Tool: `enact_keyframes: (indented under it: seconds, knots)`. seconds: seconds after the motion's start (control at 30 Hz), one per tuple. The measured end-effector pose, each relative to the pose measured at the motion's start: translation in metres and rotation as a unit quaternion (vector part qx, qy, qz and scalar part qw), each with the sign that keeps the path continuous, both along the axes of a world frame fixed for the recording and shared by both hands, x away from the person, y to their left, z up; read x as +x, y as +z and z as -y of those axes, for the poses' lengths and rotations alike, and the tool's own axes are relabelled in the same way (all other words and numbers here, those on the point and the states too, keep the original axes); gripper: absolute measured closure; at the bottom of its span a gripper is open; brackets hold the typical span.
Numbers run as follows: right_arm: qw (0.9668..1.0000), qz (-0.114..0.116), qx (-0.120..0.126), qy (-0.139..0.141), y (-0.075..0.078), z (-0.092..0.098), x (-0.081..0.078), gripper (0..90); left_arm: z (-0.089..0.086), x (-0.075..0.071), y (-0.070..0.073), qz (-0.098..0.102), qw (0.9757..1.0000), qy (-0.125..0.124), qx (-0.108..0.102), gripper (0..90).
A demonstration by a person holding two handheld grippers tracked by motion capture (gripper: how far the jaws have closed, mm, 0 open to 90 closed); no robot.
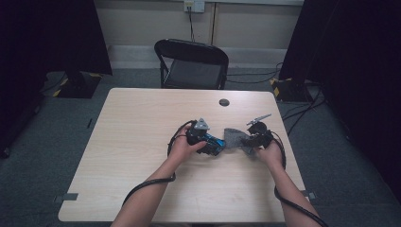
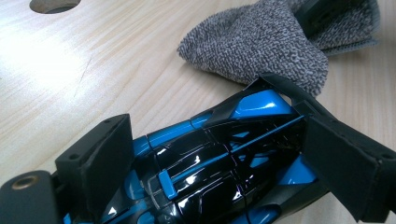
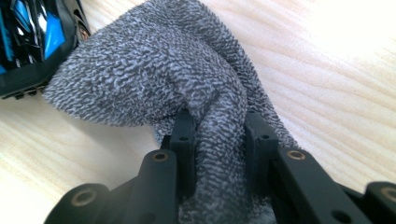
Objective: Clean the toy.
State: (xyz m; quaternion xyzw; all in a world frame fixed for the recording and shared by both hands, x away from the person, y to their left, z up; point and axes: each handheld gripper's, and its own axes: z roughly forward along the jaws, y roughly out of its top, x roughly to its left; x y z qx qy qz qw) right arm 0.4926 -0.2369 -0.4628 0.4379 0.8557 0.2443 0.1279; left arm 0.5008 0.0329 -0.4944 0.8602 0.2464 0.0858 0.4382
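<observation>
Grey knitted cloth (image 1: pixel 233 138) lies on the pale wooden table (image 1: pixel 142 142), between the two grippers and on the near side of the round cable hole (image 1: pixel 224 102), a little toward the right edge. The right gripper (image 1: pixel 252 142) holds this cloth: in the right gripper view its two black jaws stand narrow, with a bunched fold of the cloth (image 3: pixel 187 93) pressed between them. The rest of the cloth spreads away from the jaws toward the toy car.

The left gripper (image 1: pixel 213 147) holds a blue and black toy car (image 2: pixel 219 158). Its jaws stand wide, one pad against each long side of the car body. The far end of the car touches the edge of the cloth (image 2: pixel 261 46), or lies just beside it; I cannot tell which.

From the hole, the free wood is widest toward the left edge of the table and also toward the far edge. Toward the right edge the room is smaller, because the right gripper is near that edge. A black chair (image 1: pixel 191 64) stands beyond the far edge, well apart from the hole.
</observation>
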Motion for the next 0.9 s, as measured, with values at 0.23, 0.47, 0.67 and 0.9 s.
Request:
enact_keyframes:
  seconds: [0.23,0.47,0.67,0.9]
  knots:
    - [0.9998,0.011,0.017,0.005,0.011,0.011,-0.009,69.5,0.0,0.0,0.0,0.0,1.0,0.0,-0.001,9.0]
    - [0.9992,0.02,0.023,0.025,0.022,0.014,-0.022,69.5,0.0,0.0,0.0,-0.001,1.0,-0.001,0.002,8.9]
    - [0.998,0.022,0.025,0.054,0.029,0.013,-0.038,69.5,0.0,0.001,0.001,-0.002,1.0,-0.002,0.003,9.0]
    - [0.995,0.022,0.035,0.091,0.031,0.003,-0.056,69.5,0.001,0.001,0.001,-0.003,1.0,-0.001,0.003,8.9]
